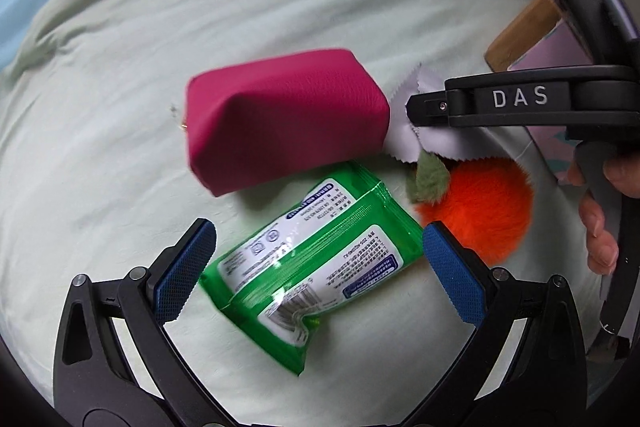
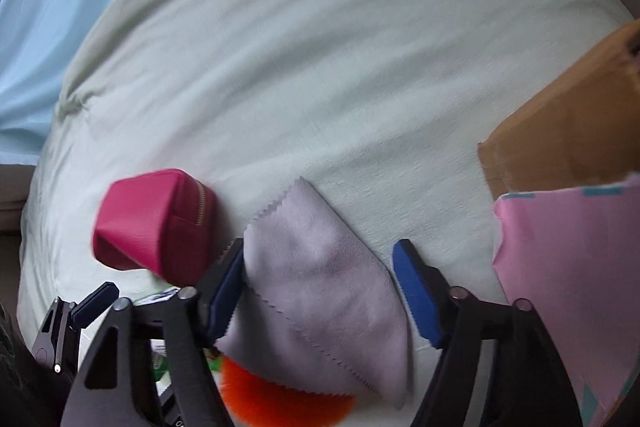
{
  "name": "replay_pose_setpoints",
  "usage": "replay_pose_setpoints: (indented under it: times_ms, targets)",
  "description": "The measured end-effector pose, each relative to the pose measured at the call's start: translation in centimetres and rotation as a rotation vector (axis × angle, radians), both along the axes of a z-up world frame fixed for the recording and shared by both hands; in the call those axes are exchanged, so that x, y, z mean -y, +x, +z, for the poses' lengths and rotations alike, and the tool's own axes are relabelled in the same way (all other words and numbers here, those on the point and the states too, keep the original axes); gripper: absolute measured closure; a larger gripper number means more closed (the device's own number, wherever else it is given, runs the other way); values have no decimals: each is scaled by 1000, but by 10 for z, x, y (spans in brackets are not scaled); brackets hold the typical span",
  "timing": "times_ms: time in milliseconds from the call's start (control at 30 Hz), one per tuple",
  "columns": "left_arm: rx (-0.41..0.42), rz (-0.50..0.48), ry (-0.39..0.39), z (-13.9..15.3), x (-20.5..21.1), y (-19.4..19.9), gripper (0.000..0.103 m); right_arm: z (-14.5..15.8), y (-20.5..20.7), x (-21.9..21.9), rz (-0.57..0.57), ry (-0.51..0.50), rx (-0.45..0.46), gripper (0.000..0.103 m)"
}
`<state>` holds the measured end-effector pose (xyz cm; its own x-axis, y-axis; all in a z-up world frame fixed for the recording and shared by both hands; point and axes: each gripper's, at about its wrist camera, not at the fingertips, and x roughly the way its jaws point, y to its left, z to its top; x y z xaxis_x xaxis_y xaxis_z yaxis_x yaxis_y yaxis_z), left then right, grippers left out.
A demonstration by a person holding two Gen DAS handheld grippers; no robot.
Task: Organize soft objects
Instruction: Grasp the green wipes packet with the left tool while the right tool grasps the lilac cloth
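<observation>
Both grippers stood with fingers apart and empty, the left gripper (image 1: 316,267) straddling the green wipes pack (image 1: 308,267) just below the magenta pouch (image 1: 286,119), the right gripper (image 2: 320,295) straddling the lilac cloth (image 2: 324,291) beside that pouch, each seemingly poised to grasp.

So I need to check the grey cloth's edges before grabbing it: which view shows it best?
The right wrist view: the grey cloth lies nearly whole between the open right gripper fingers, zigzag edges clear. The left wrist view shows only a strip of it, partly behind the right gripper.
</observation>
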<state>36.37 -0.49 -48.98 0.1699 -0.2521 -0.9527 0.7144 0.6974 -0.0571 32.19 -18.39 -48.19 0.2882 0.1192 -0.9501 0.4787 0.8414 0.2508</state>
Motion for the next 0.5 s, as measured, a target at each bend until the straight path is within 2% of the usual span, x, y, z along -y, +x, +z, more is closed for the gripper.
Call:
replay_pose_setpoints:
  times_ms: [167, 200, 233, 400, 500]
  targets:
    - [-31, -6, 12, -13, 6, 0, 16, 2, 1, -4, 33, -39, 0, 55]
    - [-31, -6, 9, -14, 8, -1, 18, 2, 1, -4, 39, -40, 2, 61]
    - [-36, -7, 8, -15, 9, -1, 23, 2, 1, -5, 45, -39, 5, 70]
    - [-38, -10, 10, -16, 16, 5, 43, 6, 1, -8, 61, -26, 22, 84]
    - [-52, 2, -7, -12, 14, 7, 55, 8, 1, -9, 58, -20, 39, 88]
